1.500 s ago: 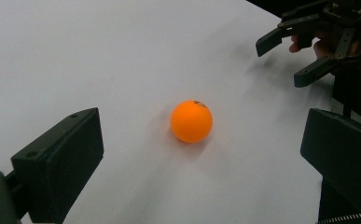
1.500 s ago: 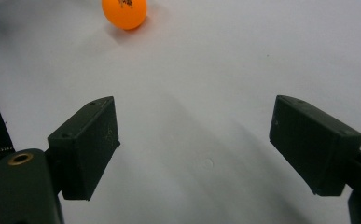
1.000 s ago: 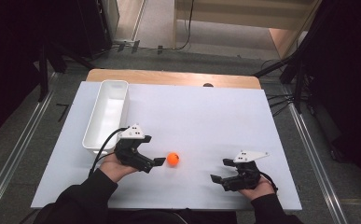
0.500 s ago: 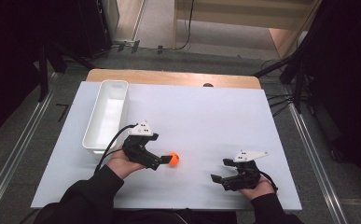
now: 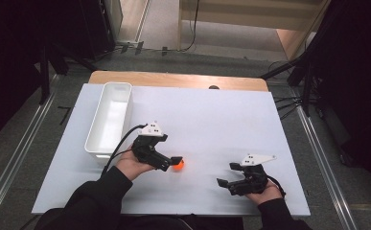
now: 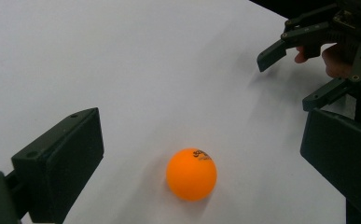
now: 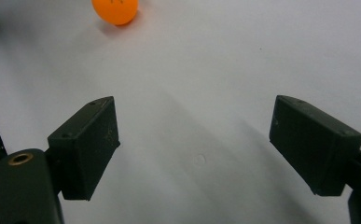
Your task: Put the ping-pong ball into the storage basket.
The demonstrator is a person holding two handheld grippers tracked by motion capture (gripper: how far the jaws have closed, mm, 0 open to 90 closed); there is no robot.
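White sheeting covers the worktop (image 5: pixel 231 120), and an orange ping-pong ball (image 5: pixel 178 165) sits on it toward the near edge, left of the middle. The left tool (image 6: pixel 201 154) has its jaws spread wide to either side of the ball, holding nothing — in the left tool view the ball (image 6: pixel 191 174) lies between the two black jaws without touching either. A white rectangular bin (image 5: pixel 110 120) stands near the left edge, just beyond the hand. The right tool (image 5: pixel 233 182) rests near the near-right corner, well apart from the ball, its jaws also wide open and empty.

The risk, as I judge it, is the ball itself: light, round and free on a smooth surface. If one jaw meets it before the other, it will likely roll off toward the near edge. Closing high on its curve could squeeze it out — it may pop forward rather than seat between the jaws.
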